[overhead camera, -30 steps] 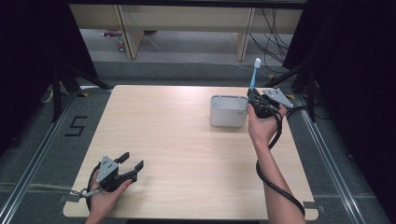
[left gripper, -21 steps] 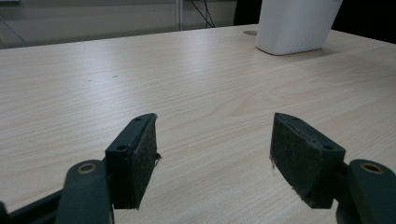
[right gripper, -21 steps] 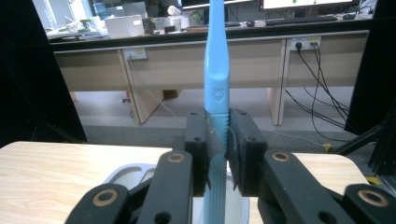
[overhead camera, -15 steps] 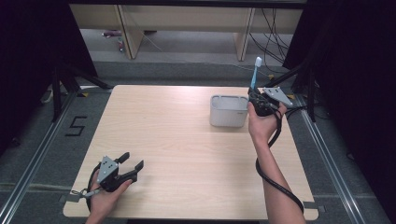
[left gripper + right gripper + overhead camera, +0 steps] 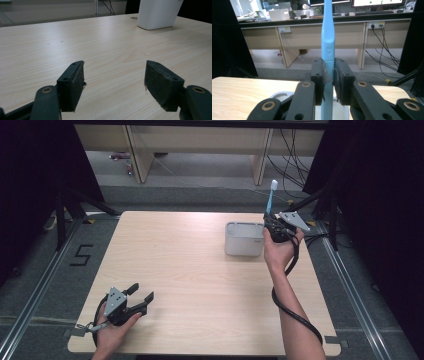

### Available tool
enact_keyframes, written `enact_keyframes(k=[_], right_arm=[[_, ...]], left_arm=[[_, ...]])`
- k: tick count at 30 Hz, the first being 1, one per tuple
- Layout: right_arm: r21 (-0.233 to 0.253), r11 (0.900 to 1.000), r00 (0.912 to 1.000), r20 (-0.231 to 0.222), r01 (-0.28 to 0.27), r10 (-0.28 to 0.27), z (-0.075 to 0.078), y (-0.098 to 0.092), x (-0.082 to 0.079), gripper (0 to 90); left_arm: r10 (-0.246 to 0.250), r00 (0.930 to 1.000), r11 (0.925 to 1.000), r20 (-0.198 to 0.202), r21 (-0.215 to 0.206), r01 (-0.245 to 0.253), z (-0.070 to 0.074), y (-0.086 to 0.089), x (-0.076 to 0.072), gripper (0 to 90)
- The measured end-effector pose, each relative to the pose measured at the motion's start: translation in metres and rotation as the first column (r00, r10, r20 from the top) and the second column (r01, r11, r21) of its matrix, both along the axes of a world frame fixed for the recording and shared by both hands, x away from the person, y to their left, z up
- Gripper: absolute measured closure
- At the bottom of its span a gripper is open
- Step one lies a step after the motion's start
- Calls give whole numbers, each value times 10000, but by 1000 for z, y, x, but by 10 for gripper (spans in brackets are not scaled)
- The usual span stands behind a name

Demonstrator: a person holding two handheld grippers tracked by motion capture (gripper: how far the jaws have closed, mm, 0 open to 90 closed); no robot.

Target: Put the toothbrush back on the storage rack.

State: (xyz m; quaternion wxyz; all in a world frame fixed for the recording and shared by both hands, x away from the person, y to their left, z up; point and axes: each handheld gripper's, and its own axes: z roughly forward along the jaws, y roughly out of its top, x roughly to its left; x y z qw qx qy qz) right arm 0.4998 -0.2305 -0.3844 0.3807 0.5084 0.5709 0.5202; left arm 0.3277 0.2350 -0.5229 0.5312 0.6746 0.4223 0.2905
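Near the front edge of the surface [image 5: 200, 270], the left gripper [image 5: 141, 295] rests with fingers spread, holding nothing. Farther back, the right gripper [image 5: 270, 226] pinches an upright blue toothbrush [image 5: 328, 45], just above the white holder [image 5: 244, 239].

High view: fixed above the near edge, facing forward and down, whole tabletop [image 5: 200, 270] in frame, far off. Left gripper view: low, just above the wood, looking along the left hand-held gripper [image 5: 113, 82] toward the white holder [image 5: 158, 13] ahead. Right gripper view: close, level, facing desks beyond the right hand-held gripper [image 5: 329, 82]. All three share holder and tabletop.
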Motion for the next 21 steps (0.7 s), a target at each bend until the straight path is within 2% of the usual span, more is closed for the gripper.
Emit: enact_keyframes(k=[2, 3, 21], right_arm=[[137, 9999, 10000, -2, 39, -39, 0, 1, 0, 791], [-12, 10000, 10000, 73, -4, 4, 0, 0, 2, 791], [12, 10000, 10000, 63, 25, -25, 0, -1, 8, 791]], left_arm=[[-4, 10000, 10000, 15, 13, 4, 0, 0, 0, 317], [-12, 10000, 10000, 22, 24, 12, 0, 0, 0, 317], [8, 10000, 10000, 68, 60, -9, 0, 0, 0, 320]])
